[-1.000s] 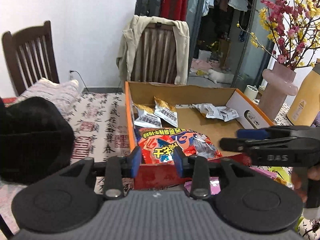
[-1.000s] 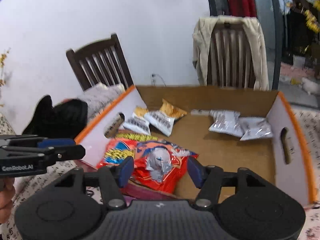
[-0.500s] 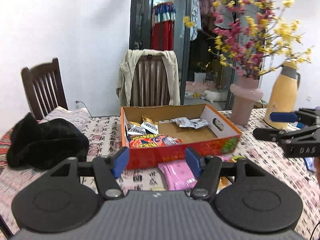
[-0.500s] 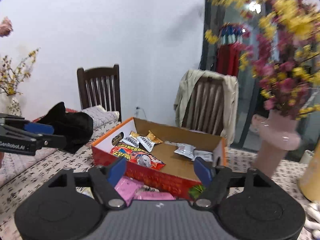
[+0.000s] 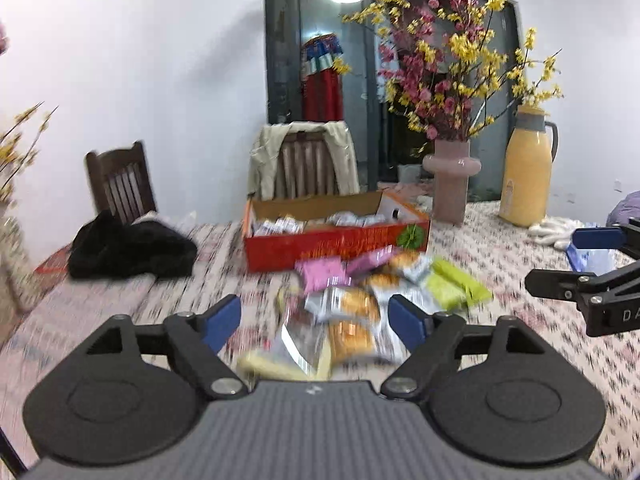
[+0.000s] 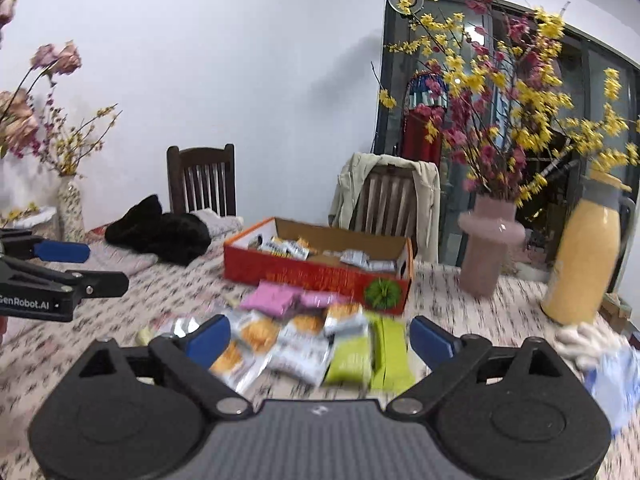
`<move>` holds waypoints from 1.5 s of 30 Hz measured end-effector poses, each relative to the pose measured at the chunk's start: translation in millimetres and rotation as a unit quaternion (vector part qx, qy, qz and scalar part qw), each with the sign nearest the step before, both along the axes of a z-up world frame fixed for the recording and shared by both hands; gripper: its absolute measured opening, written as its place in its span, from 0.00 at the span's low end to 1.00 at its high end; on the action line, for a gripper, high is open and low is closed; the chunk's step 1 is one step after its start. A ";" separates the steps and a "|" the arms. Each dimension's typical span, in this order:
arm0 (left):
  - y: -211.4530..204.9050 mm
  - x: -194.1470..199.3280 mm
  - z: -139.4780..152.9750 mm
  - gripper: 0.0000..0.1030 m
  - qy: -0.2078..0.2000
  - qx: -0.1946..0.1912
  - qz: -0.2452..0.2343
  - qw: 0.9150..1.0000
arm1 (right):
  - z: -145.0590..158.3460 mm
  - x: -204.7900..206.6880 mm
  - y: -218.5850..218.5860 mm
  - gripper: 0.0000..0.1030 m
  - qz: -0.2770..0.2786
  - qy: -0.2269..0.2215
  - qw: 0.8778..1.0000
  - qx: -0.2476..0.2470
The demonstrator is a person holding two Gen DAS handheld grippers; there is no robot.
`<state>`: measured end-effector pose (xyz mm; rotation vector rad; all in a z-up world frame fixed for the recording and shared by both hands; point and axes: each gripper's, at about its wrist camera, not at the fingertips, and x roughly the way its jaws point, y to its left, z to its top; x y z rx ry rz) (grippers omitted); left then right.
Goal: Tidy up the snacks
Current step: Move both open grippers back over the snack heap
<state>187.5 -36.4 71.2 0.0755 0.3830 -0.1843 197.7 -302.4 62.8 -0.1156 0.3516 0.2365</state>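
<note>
A red cardboard box (image 5: 336,244) (image 6: 312,270) stands mid-table with several snack packets inside. In front of it lies a loose pile of snack packets (image 5: 360,300) (image 6: 308,340): pink, green, and silver ones with orange pictures. My left gripper (image 5: 316,318) hovers over the near end of the pile, its jaws opening and nothing between the pads. My right gripper (image 6: 320,338) also hangs above the pile, jaws opening wide and holding nothing. Each gripper shows side-on in the other's view, the right gripper (image 5: 576,264) at the right edge and the left gripper (image 6: 60,268) at the left edge.
A pink vase of flowers (image 5: 450,180) (image 6: 488,248) and a yellow thermos (image 5: 526,172) (image 6: 584,256) stand right of the box. Black clothing (image 5: 128,248) (image 6: 160,234) lies at the left. Two chairs stand behind the table. White gloves (image 6: 584,340) lie at the right.
Both grippers have pulled back from over the box to well in front of it, above the loose pile. Their jaws have spread wider. The big red bag stays in the box.
</note>
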 end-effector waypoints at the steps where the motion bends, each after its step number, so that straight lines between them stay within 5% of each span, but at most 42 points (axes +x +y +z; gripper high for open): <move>1: 0.7 -10.1 -6.9 0.82 0.009 -0.005 0.004 1.000 | -5.6 -10.7 0.9 0.96 -0.002 0.000 1.000 -0.001; 10: 2.7 -57.3 -49.6 0.94 0.076 0.017 0.000 0.997 | -62.8 -77.8 7.0 0.99 0.007 0.061 0.998 0.014; 21: -8.5 -62.7 -48.3 1.00 0.073 0.023 -0.016 0.997 | -73.0 -94.3 0.2 0.99 -0.009 0.069 0.997 0.028; 31: -20.6 -9.1 -49.1 1.00 0.098 0.003 -0.033 0.995 | -59.1 -52.7 -15.2 0.98 -0.011 0.069 0.997 0.037; 35: -37.2 29.7 -61.4 0.92 0.117 0.024 -0.029 0.992 | -54.6 -20.0 -24.8 0.96 -0.024 0.083 0.995 0.058; 45: -67.7 120.3 -78.1 0.92 0.124 0.054 -0.060 0.989 | -50.7 69.8 -38.2 0.83 -0.035 0.120 0.987 0.099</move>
